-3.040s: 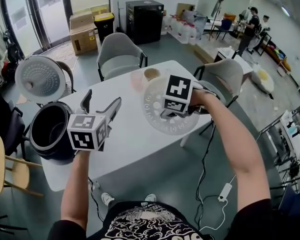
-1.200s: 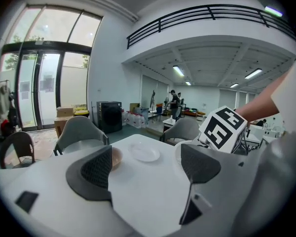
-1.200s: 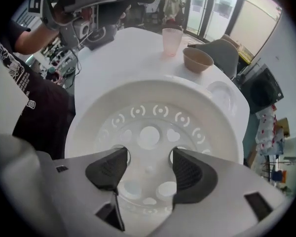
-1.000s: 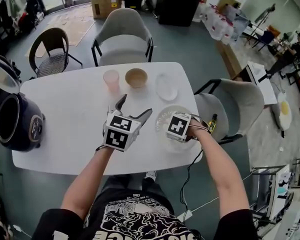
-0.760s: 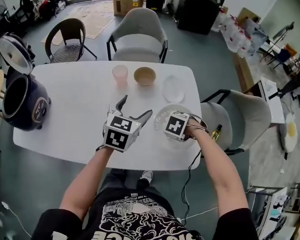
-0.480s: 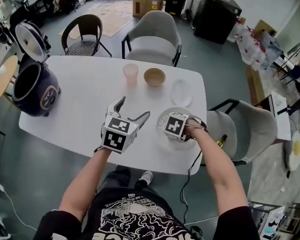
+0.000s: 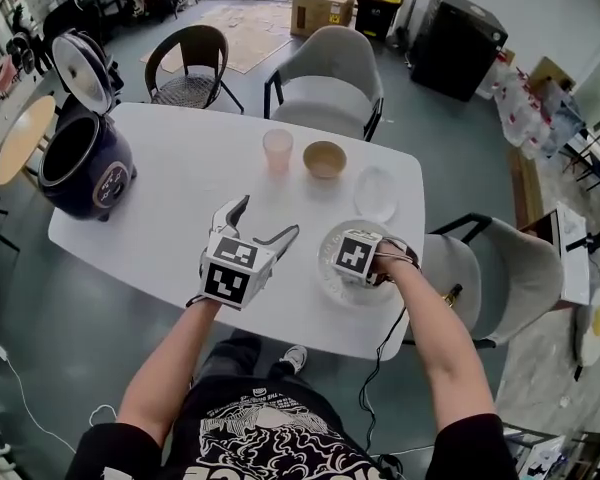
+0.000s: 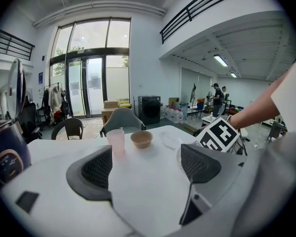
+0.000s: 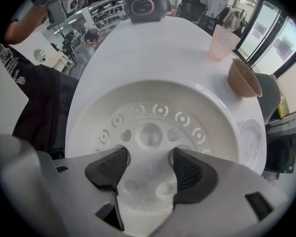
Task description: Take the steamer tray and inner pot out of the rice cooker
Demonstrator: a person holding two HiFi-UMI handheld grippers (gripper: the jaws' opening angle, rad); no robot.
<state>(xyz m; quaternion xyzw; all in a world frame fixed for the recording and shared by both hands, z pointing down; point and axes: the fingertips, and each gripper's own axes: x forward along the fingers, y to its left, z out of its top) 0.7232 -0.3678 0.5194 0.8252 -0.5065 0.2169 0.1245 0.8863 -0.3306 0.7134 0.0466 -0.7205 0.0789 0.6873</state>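
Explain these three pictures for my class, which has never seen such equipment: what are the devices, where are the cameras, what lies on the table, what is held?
A person holds a hand tool with two fingers in each hand; no robot. One camera sits on the head, looking down; one rides on each tool. The white table bears an open rice cooker, a pink cup, a brown bowl and a clear dish. The right gripper grips the steamer tray by its middle, flat at the table. The left gripper is open, empty.
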